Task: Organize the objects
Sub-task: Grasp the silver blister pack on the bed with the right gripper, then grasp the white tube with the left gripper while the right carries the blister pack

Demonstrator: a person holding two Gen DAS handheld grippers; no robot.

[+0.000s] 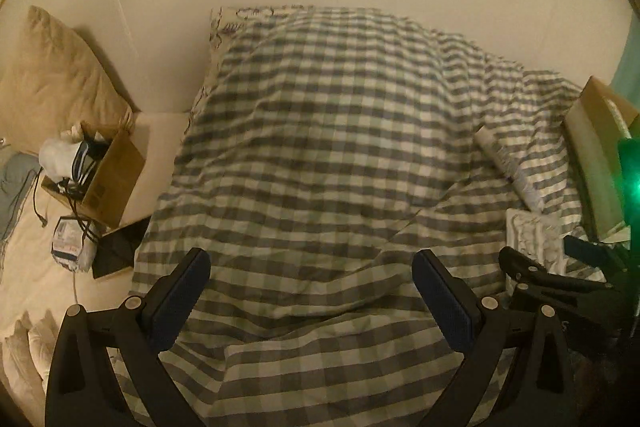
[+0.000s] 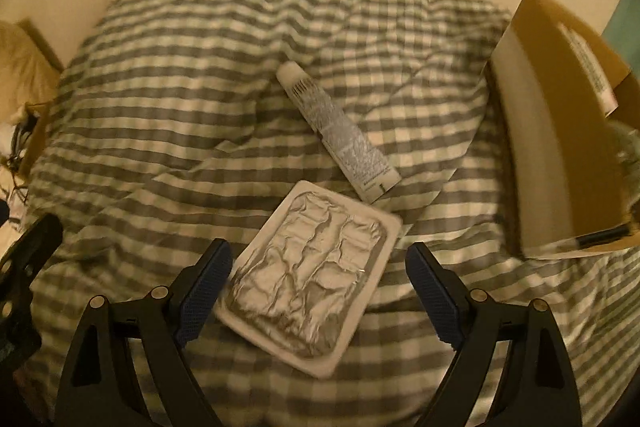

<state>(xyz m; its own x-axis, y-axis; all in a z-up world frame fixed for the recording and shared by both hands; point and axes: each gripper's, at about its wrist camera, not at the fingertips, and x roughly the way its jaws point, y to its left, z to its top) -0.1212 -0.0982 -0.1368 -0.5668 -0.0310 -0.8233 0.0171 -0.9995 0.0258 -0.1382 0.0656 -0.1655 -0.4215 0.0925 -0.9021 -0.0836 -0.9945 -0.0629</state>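
A flat silver foil packet [image 2: 308,279] lies on the checkered blanket [image 2: 180,99], between the open fingers of my right gripper [image 2: 320,267], which hovers just above it and holds nothing. A white tube [image 2: 338,131] lies just beyond the packet. A cardboard box [image 2: 560,131] stands open at the right. My left gripper [image 1: 312,279] is open and empty above the blanket [image 1: 320,127]. In the left wrist view the tube [image 1: 508,167], the packet [image 1: 532,239], the right gripper [image 1: 552,275] and the box [image 1: 596,155] show at the right.
A second cardboard box [image 1: 108,179] with cables and bags in it stands at the left on a cream sheet. A beige pillow [image 1: 56,83] leans on the wall behind it. A small packet [image 1: 70,243] and a dark flat object [image 1: 116,251] lie by that box.
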